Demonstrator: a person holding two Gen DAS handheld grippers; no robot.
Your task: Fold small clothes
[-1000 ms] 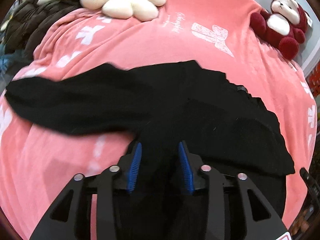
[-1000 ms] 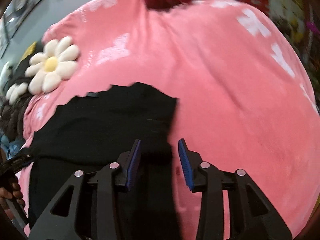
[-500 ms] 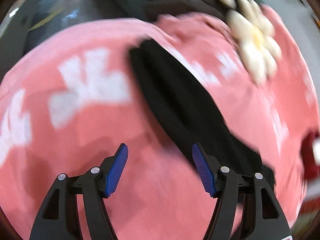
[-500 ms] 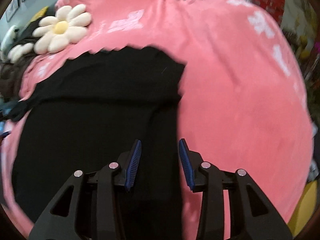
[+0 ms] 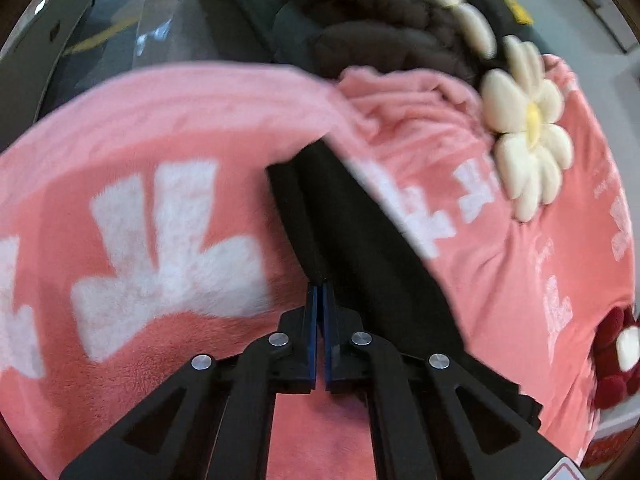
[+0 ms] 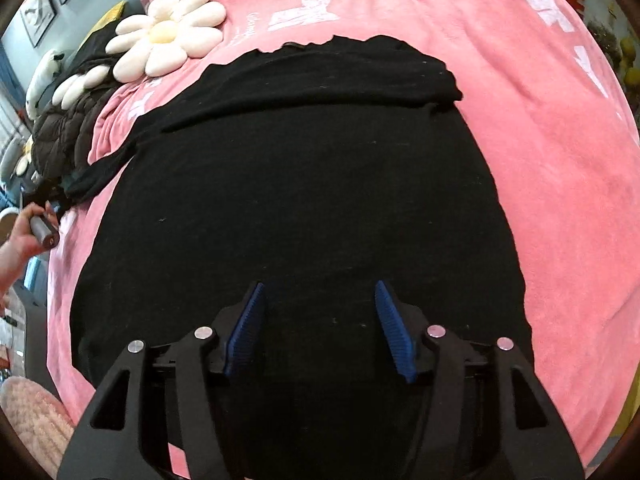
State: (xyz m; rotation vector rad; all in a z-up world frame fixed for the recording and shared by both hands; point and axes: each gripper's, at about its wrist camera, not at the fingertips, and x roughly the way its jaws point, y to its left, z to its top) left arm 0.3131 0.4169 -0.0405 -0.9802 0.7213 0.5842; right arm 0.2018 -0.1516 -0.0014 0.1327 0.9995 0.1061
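My left gripper [image 5: 320,292] and right gripper [image 6: 320,300] share a build: black plastic linkage arms, round silver screw heads at the joints, ribbed blue pads [image 6: 245,330] on each finger.

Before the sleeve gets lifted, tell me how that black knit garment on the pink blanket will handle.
Probably floppy: the black knit garment lies flat on the pink fleece blanket with soft folds near its top, so it should sag from a single pinch. Likely light, since the fabric looks thin. It may drag rather than slide, as the blanket's pile looks grippy.
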